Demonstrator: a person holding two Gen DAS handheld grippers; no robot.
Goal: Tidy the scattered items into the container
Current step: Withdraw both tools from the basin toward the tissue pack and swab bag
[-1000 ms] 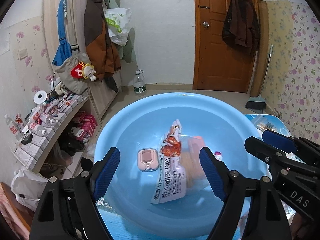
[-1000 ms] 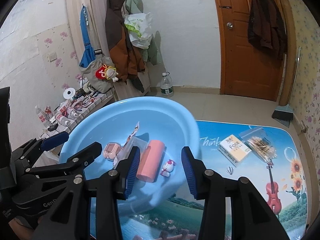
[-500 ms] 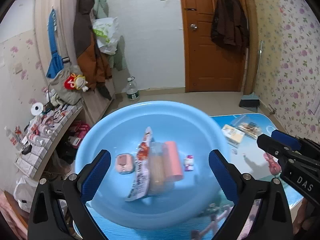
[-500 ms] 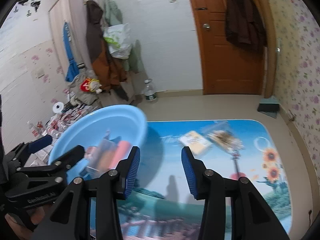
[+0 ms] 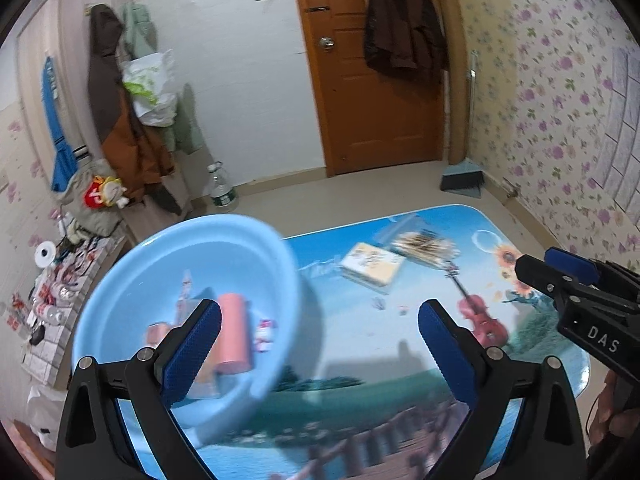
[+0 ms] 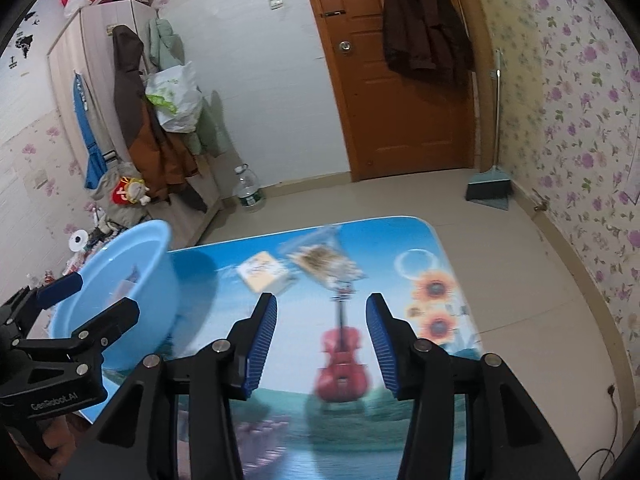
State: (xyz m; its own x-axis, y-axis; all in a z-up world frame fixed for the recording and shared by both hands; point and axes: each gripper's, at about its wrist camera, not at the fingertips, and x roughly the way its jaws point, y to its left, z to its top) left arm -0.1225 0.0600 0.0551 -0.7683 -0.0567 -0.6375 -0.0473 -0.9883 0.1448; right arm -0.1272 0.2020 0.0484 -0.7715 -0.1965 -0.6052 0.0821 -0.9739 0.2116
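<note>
Left-wrist view: the left gripper [image 5: 320, 340] hangs above the table [image 5: 360, 384] with its blue-padded jaws spread wide and nothing between them. Behind its left finger sits the basin [image 5: 120, 280], light blue, at the table's left end. Inside lie a pink roll [image 5: 234, 332], a small white-and-pink figure [image 5: 265, 333] just beside it, and a clear packet [image 5: 185, 292] with red print; the print is too blurred to read. Two items lie loose on the table, well apart from the basin: a flat box [image 5: 372, 266] and, touching its far corner, a clear bag [image 5: 424, 242] of brown sticks. The lettering on the box is blurred and unreadable. At right, the right gripper [image 5: 560, 276] enters, its body marked "DAS".

Right-wrist view: the right gripper [image 6: 322, 344] also has its jaws apart and empty, above the red violin [image 6: 342, 364] printed on the tablecloth. The box [image 6: 262, 270] and bag [image 6: 328, 264] lie just past its fingertips. The left gripper [image 6: 96, 300], labelled "GenRobot.AI", shows at lower left in front of the basin [image 6: 128, 256].
</note>
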